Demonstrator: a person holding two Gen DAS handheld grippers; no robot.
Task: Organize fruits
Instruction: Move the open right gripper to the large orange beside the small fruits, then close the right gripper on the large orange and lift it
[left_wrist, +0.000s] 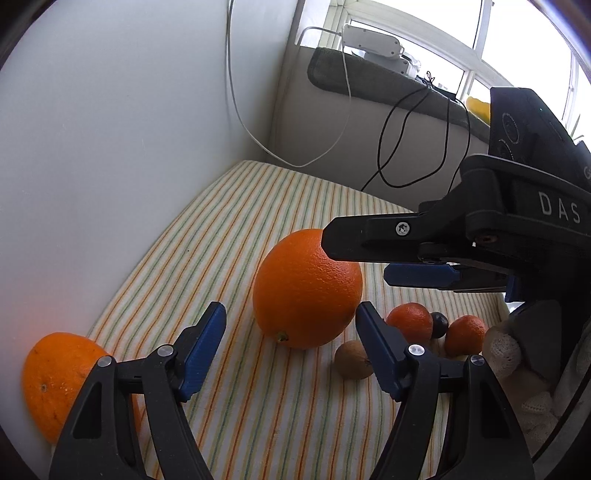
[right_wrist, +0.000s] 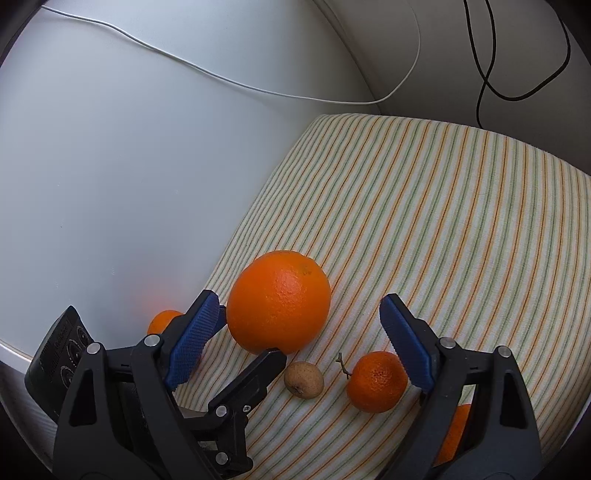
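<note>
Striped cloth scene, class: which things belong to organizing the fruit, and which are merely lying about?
Belong to the job:
big orange
orange by the white wall
two small mandarins
dark round fruit
small brown fruit
both open tongs

Lying about:
white cable
black cable
white device on the sill

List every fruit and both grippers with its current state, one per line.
big orange: resting on the striped cloth, ungripped.
second orange: lying against the white wall.
two mandarins: on cloth, untouched.
dark fruit: between the mandarins.
small brown fruit: on cloth, free.
left gripper: open, empty.
right gripper: open, empty.
</note>
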